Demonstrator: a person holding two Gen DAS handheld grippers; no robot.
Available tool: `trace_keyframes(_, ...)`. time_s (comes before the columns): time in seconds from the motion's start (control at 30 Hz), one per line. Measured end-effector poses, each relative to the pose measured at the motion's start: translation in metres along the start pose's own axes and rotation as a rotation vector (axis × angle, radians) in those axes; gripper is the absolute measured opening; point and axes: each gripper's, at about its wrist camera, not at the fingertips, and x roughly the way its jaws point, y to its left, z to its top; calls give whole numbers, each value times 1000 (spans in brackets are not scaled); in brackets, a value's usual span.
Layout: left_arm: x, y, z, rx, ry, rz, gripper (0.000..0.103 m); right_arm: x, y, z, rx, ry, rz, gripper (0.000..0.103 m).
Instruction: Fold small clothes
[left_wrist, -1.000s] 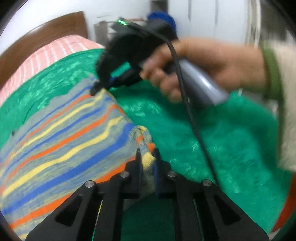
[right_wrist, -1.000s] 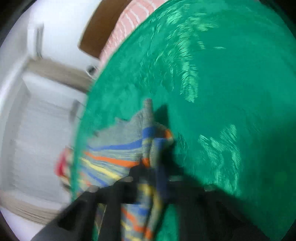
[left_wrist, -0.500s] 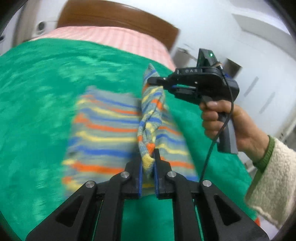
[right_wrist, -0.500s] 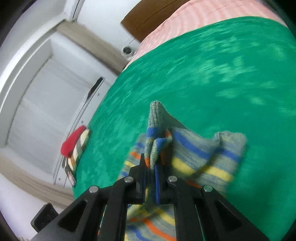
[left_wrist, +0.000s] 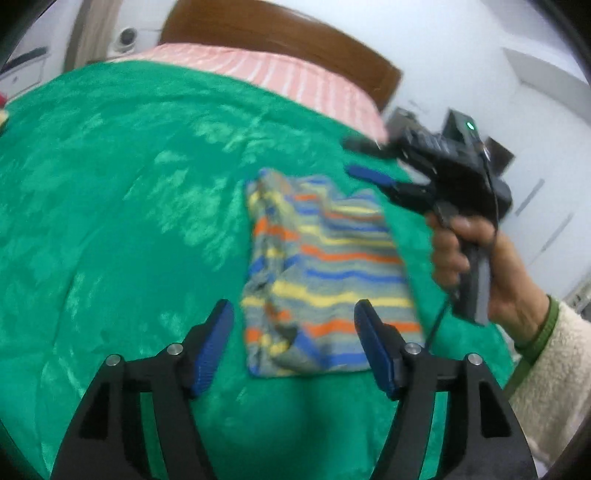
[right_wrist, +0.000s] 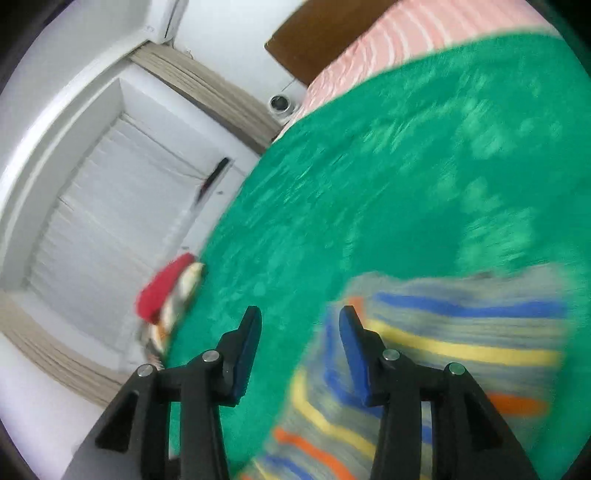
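A small grey knit garment with blue, yellow and orange stripes lies folded on the green blanket; it also shows in the right wrist view. My left gripper is open and empty, just in front of the garment's near edge. My right gripper is open and empty, held by a hand above the garment's far right corner; in its own view it hangs over the garment's left edge.
The green blanket covers a bed with a pink striped sheet and a brown headboard. A stack of folded clothes with a red top lies at the blanket's far edge. White cabinets stand beyond.
Both grippers have opened and let go of the striped garment. It now lies folded flat on the blanket. Both grippers have drawn back from it.
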Motion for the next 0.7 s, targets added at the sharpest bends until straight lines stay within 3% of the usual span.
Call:
trace_keyframes(0.1, 17, -9, 9, 74, 72, 49, 66, -49, 9, -24, -171, 20, -133, 44)
trace_keyframes(0.17, 43, -2, 10, 81, 132, 135, 35, -74, 12, -51, -241, 49, -148, 44)
trace_keyframes(0.2, 56, 10, 19, 61, 159, 165, 33, -79, 12, -63, -250, 62, -133, 44)
trace_keyframes(0.3, 62, 33, 22, -12, 168, 182, 45, -74, 3, -115, -238, 158, -90, 44)
trace_keyframes(0.37, 51, 32, 26, -25, 167, 181, 52, -54, -8, -145, -273, 297, -192, 44)
trace_keyframes(0.4, 44, 30, 32, -20, 151, 171, 57, -54, -3, -153, -328, 296, -222, 44)
trace_keyframes(0.43, 40, 28, 36, -9, 135, 158, 68, -59, 3, -154, -363, 269, -229, 44)
trace_keyframes(0.53, 54, 19, 67, 55, 100, 114, 84, -79, 17, -127, -360, 166, -216, 44)
trace_keyframes(0.6, 81, 10, 86, 107, 131, 123, 84, -81, 24, -106, -373, 109, -229, 44)
trace_keyframes(0.67, 111, 16, 97, 111, 169, 185, 73, -74, 23, -84, -368, 77, -248, 44)
trace_keyframes(0.7, 132, 27, 103, 95, 195, 244, 57, -65, 19, -74, -357, 71, -253, 44)
